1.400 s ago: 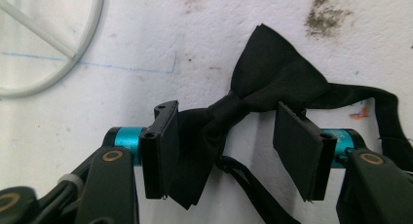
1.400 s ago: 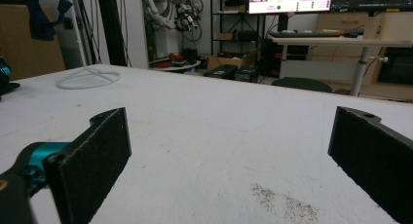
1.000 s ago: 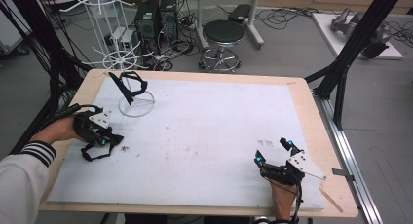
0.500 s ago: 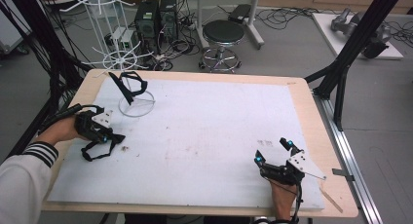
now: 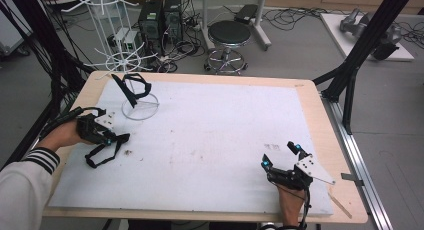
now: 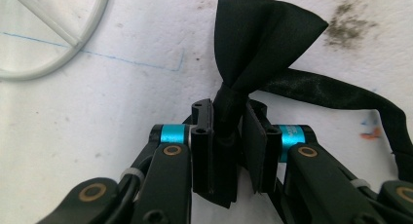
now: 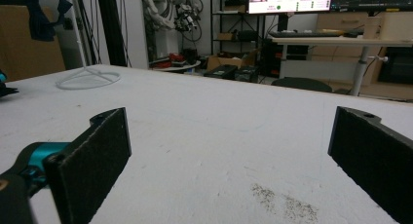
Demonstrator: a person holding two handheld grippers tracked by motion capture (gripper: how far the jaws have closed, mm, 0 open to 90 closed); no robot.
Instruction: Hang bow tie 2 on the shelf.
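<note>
While the left gripper [image 6: 228, 136] pinches a black bow tie [image 6: 265, 39] at its knot near the white table's [image 5: 215, 135] left edge, its strap [image 5: 102, 157] trails loose and could snag the nearby wire stand [image 5: 140, 109]. The right gripper [image 5: 282, 157] rests wide open, holding nothing, well apart.

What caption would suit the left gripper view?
Left gripper pinching a black bow tie at its knot, above the white table.
</note>
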